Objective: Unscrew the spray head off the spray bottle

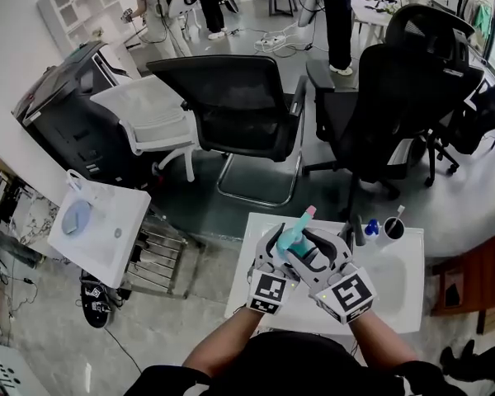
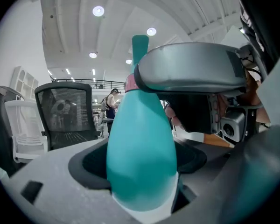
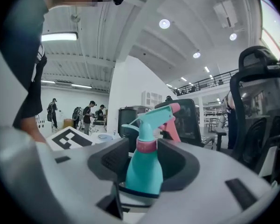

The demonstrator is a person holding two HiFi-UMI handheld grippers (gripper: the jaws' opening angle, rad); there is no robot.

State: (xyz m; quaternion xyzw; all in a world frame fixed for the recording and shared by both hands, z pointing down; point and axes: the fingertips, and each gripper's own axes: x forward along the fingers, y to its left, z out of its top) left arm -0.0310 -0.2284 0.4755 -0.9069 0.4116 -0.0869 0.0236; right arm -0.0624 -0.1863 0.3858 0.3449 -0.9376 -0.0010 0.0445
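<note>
In the head view a teal spray bottle (image 1: 293, 236) with a pink-tipped spray head is held up above the white table (image 1: 396, 299), between both grippers. My left gripper (image 1: 279, 252) is shut on the bottle's wide body (image 2: 140, 143), which fills the space between its jaws. My right gripper (image 1: 313, 252) reaches in from the right at neck height. In the right gripper view its jaws stand open on either side of the pink collar (image 3: 147, 145), with a gap to the collar. The spray head (image 3: 151, 118), teal with a pink trigger, sits on the bottle above that collar.
A small blue item (image 1: 371, 228) and a dark cup (image 1: 393, 228) stand at the table's far edge. Two black office chairs (image 1: 231, 106) (image 1: 396, 97) are beyond the table. A white side table (image 1: 99, 225) is at the left. Several people stand far back.
</note>
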